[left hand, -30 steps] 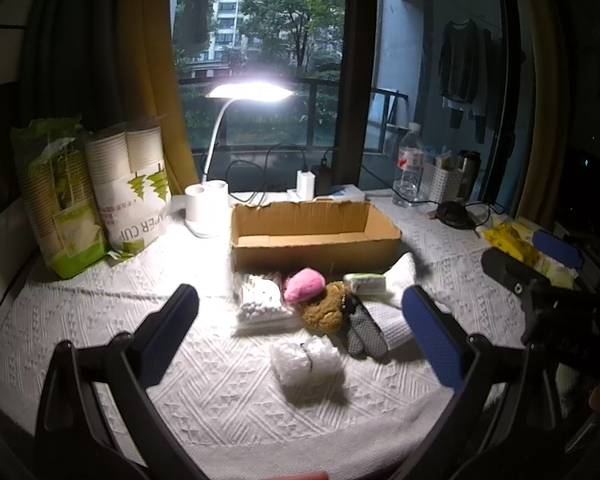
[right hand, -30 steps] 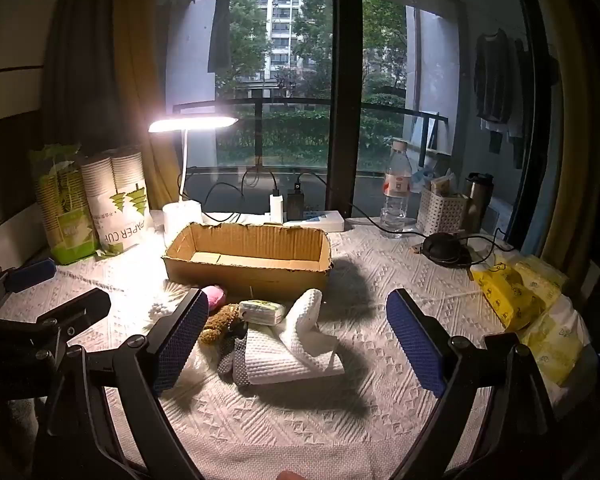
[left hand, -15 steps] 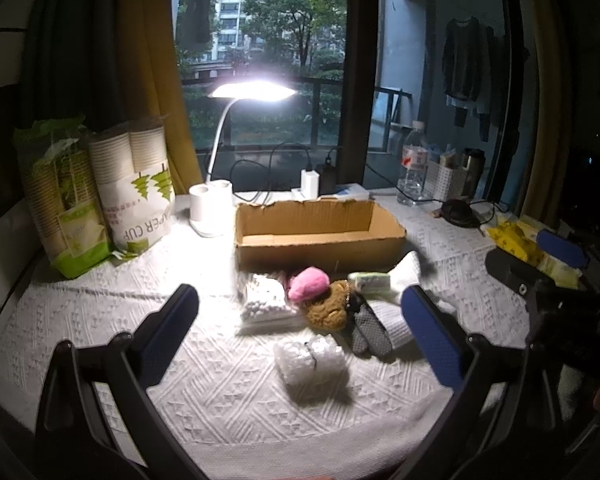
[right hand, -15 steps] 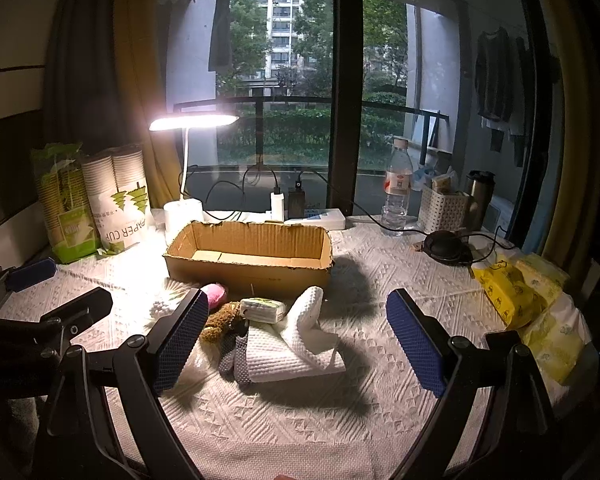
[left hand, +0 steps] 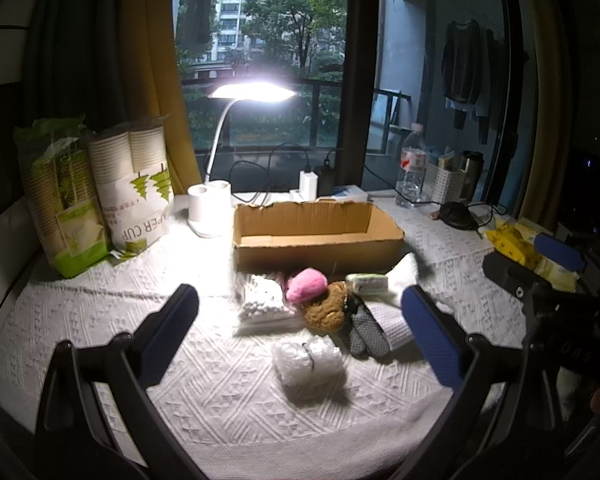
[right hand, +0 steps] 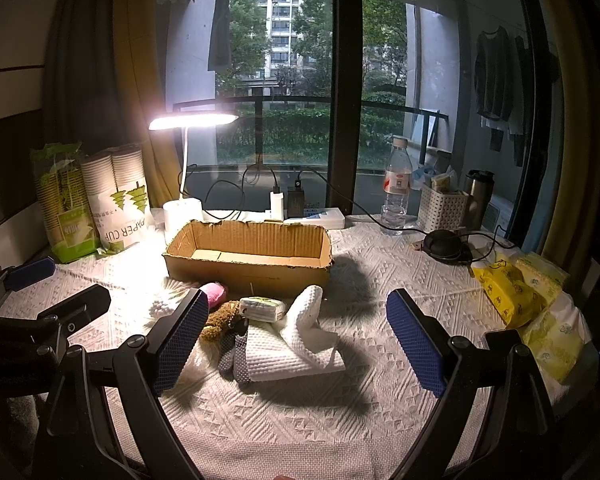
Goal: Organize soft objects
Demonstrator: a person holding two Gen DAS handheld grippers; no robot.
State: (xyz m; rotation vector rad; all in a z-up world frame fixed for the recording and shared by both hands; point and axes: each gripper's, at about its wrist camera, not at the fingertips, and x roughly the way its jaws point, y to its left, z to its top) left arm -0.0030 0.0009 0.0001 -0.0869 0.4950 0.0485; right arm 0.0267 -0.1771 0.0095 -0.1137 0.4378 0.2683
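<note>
An open cardboard box (left hand: 316, 236) (right hand: 248, 258) stands mid-table. In front of it lies a pile of soft things: a bag of cotton swabs (left hand: 262, 302), a pink plush (left hand: 306, 284), a brown plush (left hand: 326, 312), a green-white tissue pack (left hand: 367, 283) (right hand: 262, 308), grey mesh gloves (left hand: 366, 330), a white towel (right hand: 296, 340) and a clear bubble-wrap bundle (left hand: 308, 366). My left gripper (left hand: 300, 336) is open and empty, hovering near the bundle. My right gripper (right hand: 298, 340) is open and empty, framing the towel.
A lit desk lamp (left hand: 216, 204) and paper cup sleeves (left hand: 132, 196) stand at the back left. A water bottle (right hand: 396, 192), white basket (right hand: 442, 208), cables and a power strip (right hand: 312, 216) line the back. Yellow packets (right hand: 516, 296) lie at the right edge.
Both grippers have drifted slightly; the left wrist view has shifted a little so the objects sit slightly further right. Nothing was grasped or moved.
</note>
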